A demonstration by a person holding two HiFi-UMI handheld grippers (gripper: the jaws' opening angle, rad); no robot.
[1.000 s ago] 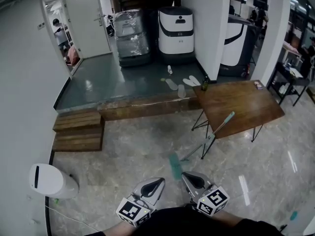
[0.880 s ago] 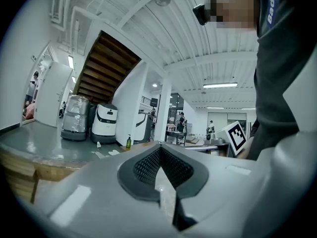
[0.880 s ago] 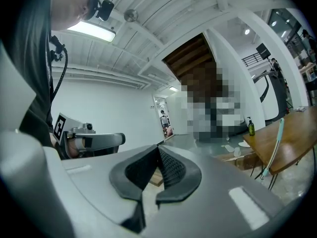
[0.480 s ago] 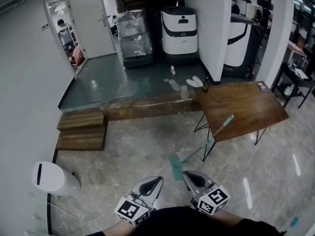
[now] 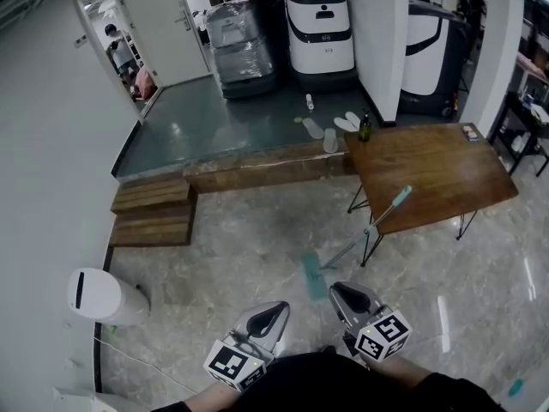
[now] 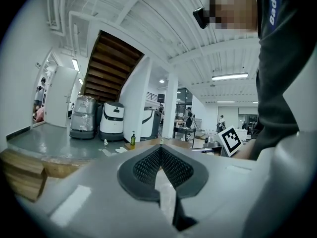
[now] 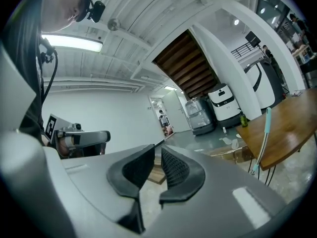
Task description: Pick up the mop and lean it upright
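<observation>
Right gripper [image 7: 158, 154], grey shell with a marker cube, held about level. Its jaws stand a narrow slit apart and have just been opening. Nothing sits between the black ribbed pads; only floor and a bit of wooden step show through the gap. Left gripper [image 6: 161, 148] is alongside, also near level, with its pad tips pressed together and nothing caught in them. In the head view both sit low, close against the person's dark clothing, side by side and pointing away over the pale marble floor [image 5: 249, 256]. Just ahead of the right gripper's tips, not touched by them, the teal flat head of the long mop [image 5: 364, 230] lies on the floor. Its thin silver shaft slants up and away to the right, and the teal grip end rests against the near edge of the brown wooden table [image 5: 437, 170], which stands on thin black legs. The mop leans at a slant, not upright, and is free of both grippers. Left of the table, a two-tread wooden step [image 5: 154, 213] butts against a raised grey-green platform [image 5: 223, 123]. At the platform's far side stands a white-and-black machine [image 5: 322, 28]. A white cylindrical bin [image 5: 103, 297] stands by the left wall, well apart from the mop.
</observation>
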